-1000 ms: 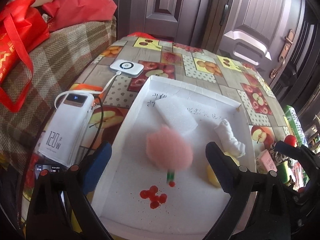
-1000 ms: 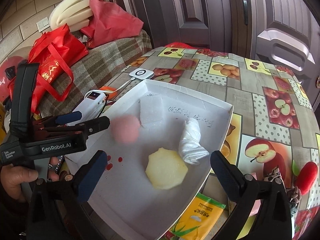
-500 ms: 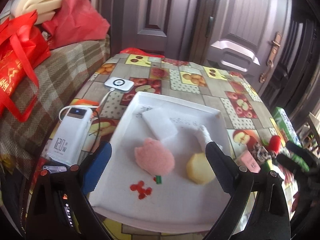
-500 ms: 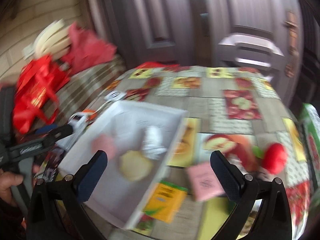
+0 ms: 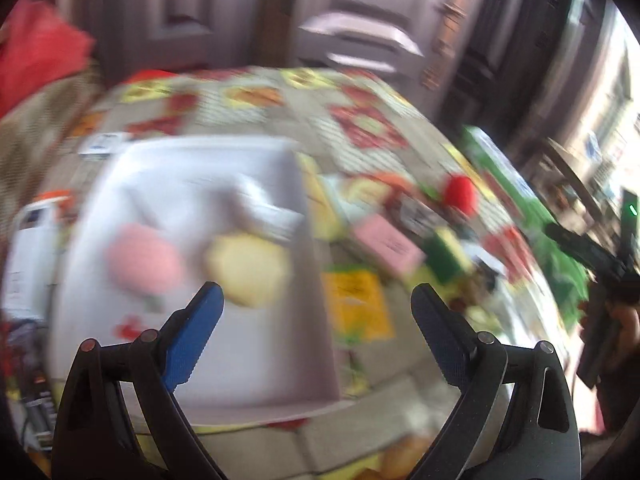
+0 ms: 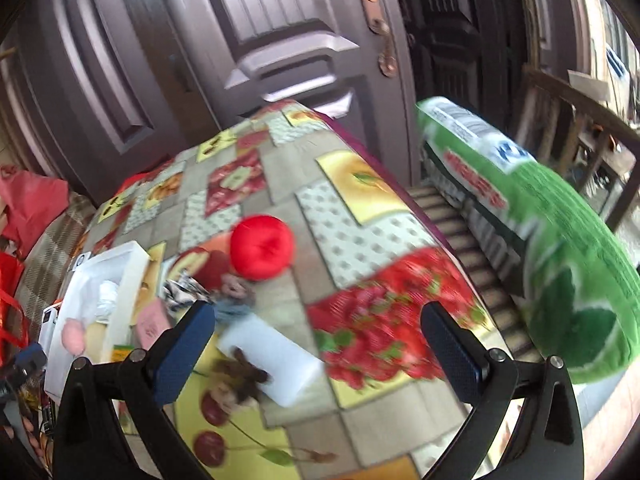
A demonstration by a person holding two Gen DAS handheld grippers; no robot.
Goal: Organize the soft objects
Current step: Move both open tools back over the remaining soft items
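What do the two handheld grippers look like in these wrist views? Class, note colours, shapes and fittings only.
The left gripper and the right gripper look alike: black, angular plastic frames with triangular cut-outs and round metal pivot pins. Each has two paddle-shaped fingers faced with blue ridged pads. No cables, sleeves or readable markings show on them here.

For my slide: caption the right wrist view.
Open right gripper above a fruit-print tablecloth, facing a red plush ball.

A green package [image 6: 560,240] stands beside the fruit-patterned tablecloth [image 6: 352,216], before dark doors [image 6: 280,40].
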